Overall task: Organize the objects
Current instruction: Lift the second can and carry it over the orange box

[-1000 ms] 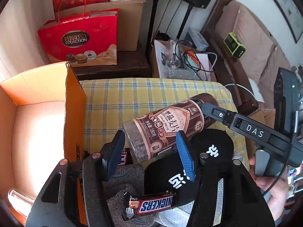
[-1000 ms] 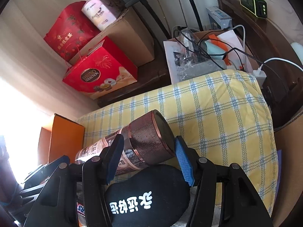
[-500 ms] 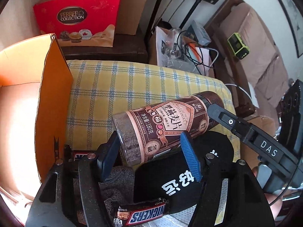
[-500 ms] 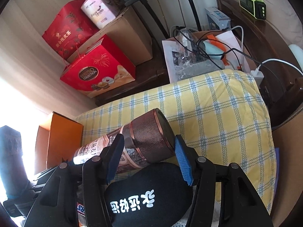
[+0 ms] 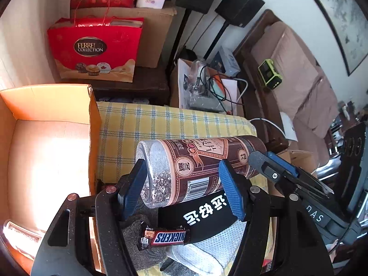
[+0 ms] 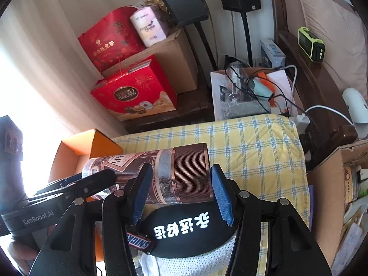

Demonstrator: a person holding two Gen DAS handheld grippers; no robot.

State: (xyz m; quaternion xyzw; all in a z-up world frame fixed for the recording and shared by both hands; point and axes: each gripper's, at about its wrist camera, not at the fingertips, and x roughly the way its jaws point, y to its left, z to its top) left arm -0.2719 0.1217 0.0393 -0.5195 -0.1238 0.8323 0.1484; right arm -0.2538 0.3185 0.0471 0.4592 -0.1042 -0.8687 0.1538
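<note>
Daylight from the left, blown-out glare inside the cardboard box (image 5: 53, 161), sharp focus, fisheye-curved dark corners

Yellow checked cushion (image 5: 174, 124) under black cap (image 5: 207, 216), orange box (image 5: 46, 105).

jar (image 5: 197, 168) rolled, barcode up, levelled

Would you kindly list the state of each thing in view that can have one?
Jar: lying sideways, lifted off the yellow checked cloth, ribbed lid on.
Left gripper: shut on the jar's base end.
Right gripper: shut on the lid end.
Orange box: open.
Snickers bar: wrapped, lying flat.
Black cap: resting under the jar.
</note>
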